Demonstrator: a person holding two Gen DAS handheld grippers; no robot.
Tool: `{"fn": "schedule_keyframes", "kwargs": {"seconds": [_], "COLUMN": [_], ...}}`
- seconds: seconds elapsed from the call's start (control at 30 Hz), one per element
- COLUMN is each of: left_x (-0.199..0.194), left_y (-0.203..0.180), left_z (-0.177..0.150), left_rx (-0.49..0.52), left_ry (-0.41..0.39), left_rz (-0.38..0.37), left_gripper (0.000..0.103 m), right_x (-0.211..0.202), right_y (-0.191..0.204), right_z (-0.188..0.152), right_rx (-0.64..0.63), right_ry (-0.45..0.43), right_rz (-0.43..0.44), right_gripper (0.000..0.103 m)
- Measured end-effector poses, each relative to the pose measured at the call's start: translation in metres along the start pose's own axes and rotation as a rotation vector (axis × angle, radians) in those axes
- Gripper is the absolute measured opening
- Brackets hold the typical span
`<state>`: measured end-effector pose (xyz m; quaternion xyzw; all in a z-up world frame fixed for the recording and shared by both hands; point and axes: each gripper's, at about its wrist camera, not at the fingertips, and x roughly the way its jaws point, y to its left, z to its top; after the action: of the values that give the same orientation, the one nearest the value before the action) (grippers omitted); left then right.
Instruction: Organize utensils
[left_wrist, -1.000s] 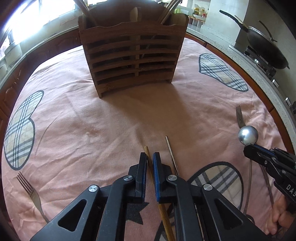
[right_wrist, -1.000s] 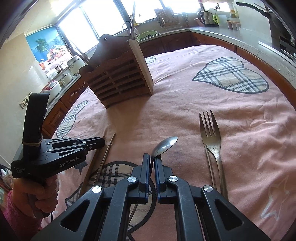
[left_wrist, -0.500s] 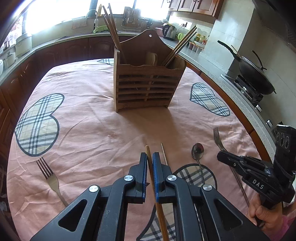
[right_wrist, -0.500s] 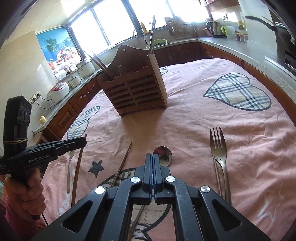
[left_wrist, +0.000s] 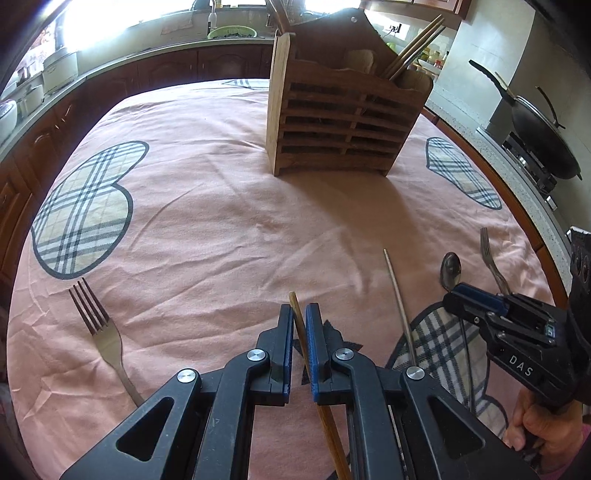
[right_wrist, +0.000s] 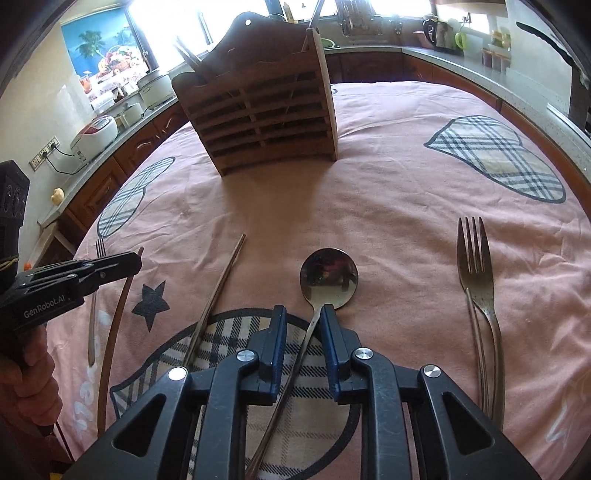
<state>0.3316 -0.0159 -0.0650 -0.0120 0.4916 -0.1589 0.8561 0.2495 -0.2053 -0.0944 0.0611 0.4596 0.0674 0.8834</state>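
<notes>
The left gripper (left_wrist: 299, 317) has its jaws pinching a wooden chopstick (left_wrist: 297, 314), lifted off the pink tablecloth (left_wrist: 221, 229) on the table, well short of the wooden utensil holder (left_wrist: 343, 118). The right gripper (right_wrist: 303, 321) has its jaws just opening; they stand apart around the handle of the spoon (right_wrist: 328, 275), which lies on the cloth in front of the holder. A metal chopstick (right_wrist: 221, 284) lies left of the spoon, a fork (right_wrist: 476, 269) to its right. Farthest off, the holder stands upright with chopsticks in it.
</notes>
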Motion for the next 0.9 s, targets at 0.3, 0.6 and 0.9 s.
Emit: {"fn": "schedule_keyframes", "kwargs": {"seconds": [0.3,0.6,0.9], "left_x": [0.016,0.017,-0.010], "left_y": [-0.004,-0.014,0.000], "left_z": [-0.002,-0.005,-0.005], "left_rx": [0.015,0.061,-0.001], "left_ry": [0.046,0.023,-0.017], "left_rz": [-0.002,0.033,-0.037], "left_gripper": [0.015,0.007,0.005], "right_x": [-0.006,0.013,-0.009], "right_y": [-0.002,0.003,-0.004], "right_z": [0.000,0.018,0.019], "right_rx": [0.001,-0.036,-0.008], "right_ry": [-0.007,-0.034,-0.094], "right_rz": [-0.023,-0.063,-0.004], "right_gripper": [0.038,0.050,0.034]}}
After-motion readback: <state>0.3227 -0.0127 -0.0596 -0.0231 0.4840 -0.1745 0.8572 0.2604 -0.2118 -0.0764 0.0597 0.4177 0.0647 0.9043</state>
